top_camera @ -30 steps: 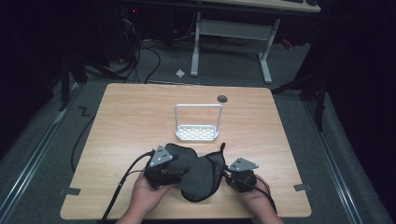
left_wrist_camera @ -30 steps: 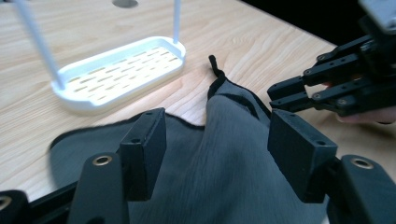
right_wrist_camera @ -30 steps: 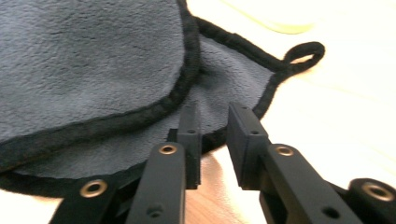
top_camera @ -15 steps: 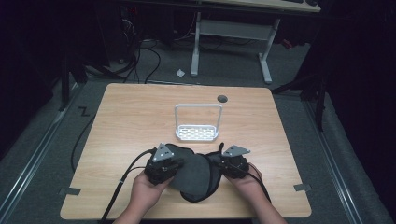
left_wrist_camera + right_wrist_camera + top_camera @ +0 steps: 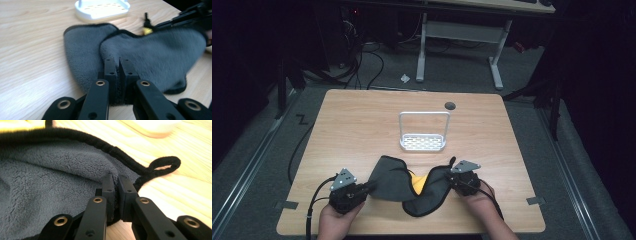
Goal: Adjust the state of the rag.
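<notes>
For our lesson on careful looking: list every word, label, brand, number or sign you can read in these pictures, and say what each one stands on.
None can be read.
Grey cloth: no tag or print visible.
White rack: plain, only perforations.
Left gripper and right gripper: jaws black, unmarked, both closed on the cloth.
Table: bare wood grain.
Black zigzag mark on the floor beside the table: looks like tape rather than a letter; cannot tell.

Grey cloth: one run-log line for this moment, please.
left gripper shut on grey cloth | right gripper shut on cloth | cloth spread between | white rack untouched
</notes>
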The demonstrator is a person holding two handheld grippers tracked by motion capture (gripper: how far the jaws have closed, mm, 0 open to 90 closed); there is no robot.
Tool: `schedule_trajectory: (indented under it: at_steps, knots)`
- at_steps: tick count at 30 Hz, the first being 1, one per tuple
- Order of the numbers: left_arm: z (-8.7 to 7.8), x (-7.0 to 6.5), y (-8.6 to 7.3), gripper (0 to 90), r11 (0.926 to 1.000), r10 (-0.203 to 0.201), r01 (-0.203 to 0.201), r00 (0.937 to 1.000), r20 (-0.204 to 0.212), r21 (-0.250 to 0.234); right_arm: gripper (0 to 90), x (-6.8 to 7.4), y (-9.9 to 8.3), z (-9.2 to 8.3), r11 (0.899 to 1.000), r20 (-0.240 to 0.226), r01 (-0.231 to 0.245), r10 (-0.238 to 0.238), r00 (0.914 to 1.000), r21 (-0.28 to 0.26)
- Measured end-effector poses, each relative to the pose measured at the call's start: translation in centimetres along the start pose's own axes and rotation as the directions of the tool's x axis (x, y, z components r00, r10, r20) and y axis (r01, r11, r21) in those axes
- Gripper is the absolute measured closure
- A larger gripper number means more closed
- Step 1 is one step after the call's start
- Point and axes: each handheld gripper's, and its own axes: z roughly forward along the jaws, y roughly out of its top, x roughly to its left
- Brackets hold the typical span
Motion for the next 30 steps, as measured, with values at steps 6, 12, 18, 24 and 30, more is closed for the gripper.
schedule_trajectory:
  at_steps: [6,12,18,24,30]
  knots:
    - [1.0,0.4,-1.0,84.9,0.9993,-0.007,0.007,0.9998,0.018,0.036,85.0,-0.8,-0.6,-1.1,1.000,0.038,-0.004,0.004,0.9993,-0.018]
    - [3.0,-0.9,-2.1,80.3,0.9838,0.114,-0.108,0.9930,-0.032,0.143,84.3,-2.0,-1.1,-2.1,0.999,0.077,-0.027,0.030,0.9966,-0.044]
    - [3.1,0.2,-2.1,72.9,0.9912,0.061,-0.052,0.9952,-0.077,0.122,74.8,-2.5,-1.6,-2.2,0.998,0.093,-0.058,0.061,0.9938,-0.038]
    - [1.9,1.5,-2.2,63.4,0.9946,0.009,0.005,0.9908,-0.135,0.103,64.9,-3.0,-1.7,-2.5,0.994,0.077,-0.099,0.103,0.9917,-0.056]
    - [0.7,1.5,-0.5,55.4,0.9993,0.001,0.003,0.9913,-0.132,0.036,61.1,-2.7,-1.5,-2.5,0.992,0.056,-0.110,0.114,0.9919,-0.056]
